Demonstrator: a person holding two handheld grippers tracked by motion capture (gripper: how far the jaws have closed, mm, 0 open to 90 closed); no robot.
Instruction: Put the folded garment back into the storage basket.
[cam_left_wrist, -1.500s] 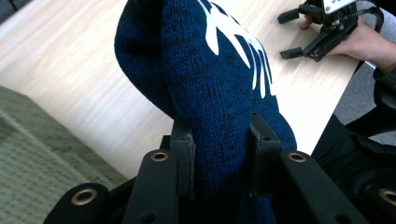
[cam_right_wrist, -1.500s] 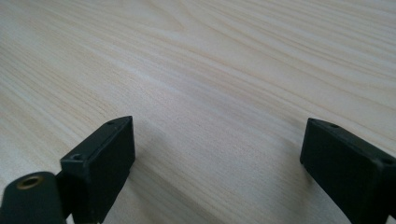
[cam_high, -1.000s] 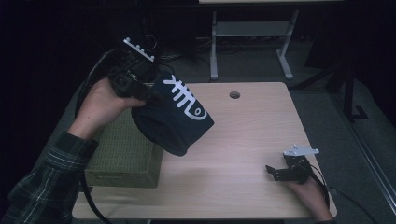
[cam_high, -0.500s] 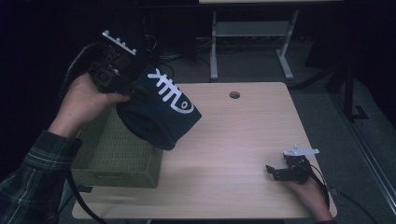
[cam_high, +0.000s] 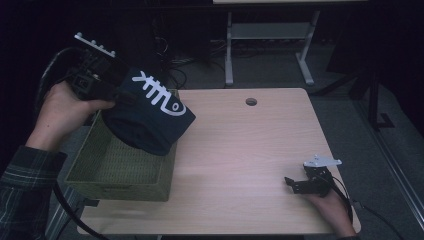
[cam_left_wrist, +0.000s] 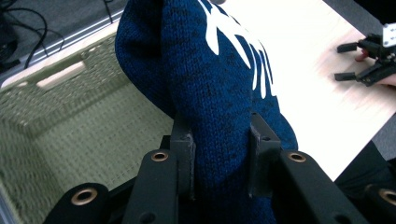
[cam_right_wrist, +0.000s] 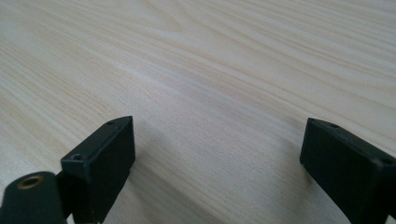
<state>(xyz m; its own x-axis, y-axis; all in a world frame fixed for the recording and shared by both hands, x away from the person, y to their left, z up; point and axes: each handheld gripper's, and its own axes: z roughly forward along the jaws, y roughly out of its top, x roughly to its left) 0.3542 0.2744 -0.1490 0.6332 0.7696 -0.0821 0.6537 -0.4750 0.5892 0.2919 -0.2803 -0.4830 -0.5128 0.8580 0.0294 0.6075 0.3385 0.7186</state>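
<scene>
sweater (cam_left_wrist: 224, 93): dark blue knit cloth, matt, white print
basket (cam_high: 120, 172): green woven, rough
table (cam_high: 250, 160): pale wood, smooth
jaws: black matt plastic

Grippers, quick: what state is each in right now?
Left gripper: shut on the navy knit garment, held over the green woven basket.
Right gripper: open, empty, resting on the wooden table.
</scene>
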